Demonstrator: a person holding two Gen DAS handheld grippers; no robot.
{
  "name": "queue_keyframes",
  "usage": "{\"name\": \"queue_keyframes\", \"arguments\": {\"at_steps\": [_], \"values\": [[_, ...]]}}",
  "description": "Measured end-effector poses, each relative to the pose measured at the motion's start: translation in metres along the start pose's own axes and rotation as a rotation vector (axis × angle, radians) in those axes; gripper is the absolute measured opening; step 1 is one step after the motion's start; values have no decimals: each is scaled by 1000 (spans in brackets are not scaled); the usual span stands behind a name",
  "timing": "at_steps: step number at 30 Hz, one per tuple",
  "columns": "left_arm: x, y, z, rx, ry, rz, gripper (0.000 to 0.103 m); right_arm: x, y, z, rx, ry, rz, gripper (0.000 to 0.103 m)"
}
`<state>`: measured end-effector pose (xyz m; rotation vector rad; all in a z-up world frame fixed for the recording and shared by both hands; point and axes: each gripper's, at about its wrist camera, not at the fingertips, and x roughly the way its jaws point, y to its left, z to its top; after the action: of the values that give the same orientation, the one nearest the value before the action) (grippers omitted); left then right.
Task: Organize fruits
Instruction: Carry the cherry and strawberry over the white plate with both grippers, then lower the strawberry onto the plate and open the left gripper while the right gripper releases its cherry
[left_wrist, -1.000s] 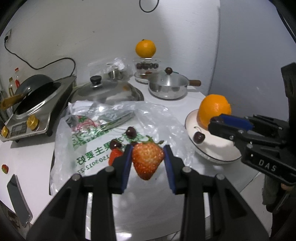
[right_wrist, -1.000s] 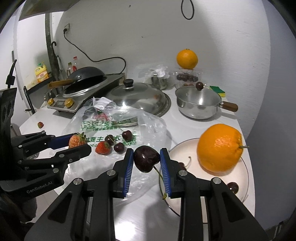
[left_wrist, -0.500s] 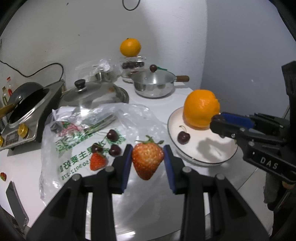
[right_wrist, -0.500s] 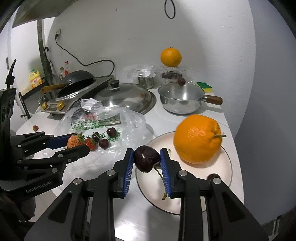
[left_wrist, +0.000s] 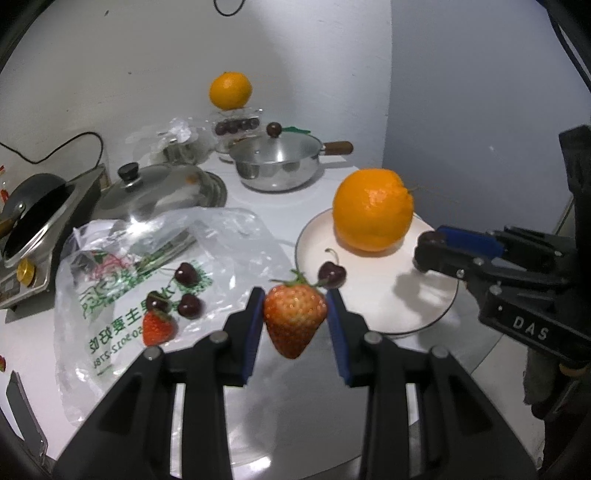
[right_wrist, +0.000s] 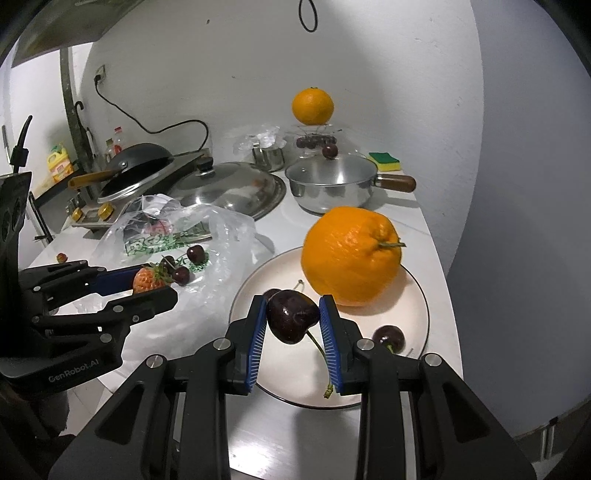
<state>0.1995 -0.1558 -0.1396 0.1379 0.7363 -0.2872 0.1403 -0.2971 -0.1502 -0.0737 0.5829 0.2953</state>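
Observation:
My left gripper (left_wrist: 295, 314) is shut on a red-orange strawberry (left_wrist: 294, 317), held above the counter at the near left edge of the white plate (left_wrist: 388, 310). My right gripper (right_wrist: 293, 317) is shut on a dark cherry (right_wrist: 291, 315) with its stem hanging down, over the plate's (right_wrist: 413, 295) near side. A big orange (right_wrist: 351, 254) (left_wrist: 371, 210) and loose cherries (left_wrist: 331, 275) (right_wrist: 388, 336) lie on the plate. On the clear plastic bag (left_wrist: 147, 280) lie a strawberry (left_wrist: 158, 326) and several cherries (left_wrist: 186, 274).
A steel saucepan (left_wrist: 277, 162), a pan lid (left_wrist: 155, 192) and a stove with a black wok (left_wrist: 33, 206) stand behind. A second orange (left_wrist: 230, 90) tops a glass bowl of cherries at the back wall. The counter's edge runs just right of the plate.
Both grippers have moved right toward the plate with their fruit still gripped. The plate and big orange now sit closer and larger in both views.

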Motion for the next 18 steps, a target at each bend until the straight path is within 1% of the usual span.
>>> {"name": "queue_keyframes", "arguments": {"at_steps": [10,18], "values": [[19,-16,5,18,26,-22,35,8,-22,-10,26,29,-10,31],[31,-27,8,32,36,-50,35,19,-34,-16,37,53,0,31]]}}
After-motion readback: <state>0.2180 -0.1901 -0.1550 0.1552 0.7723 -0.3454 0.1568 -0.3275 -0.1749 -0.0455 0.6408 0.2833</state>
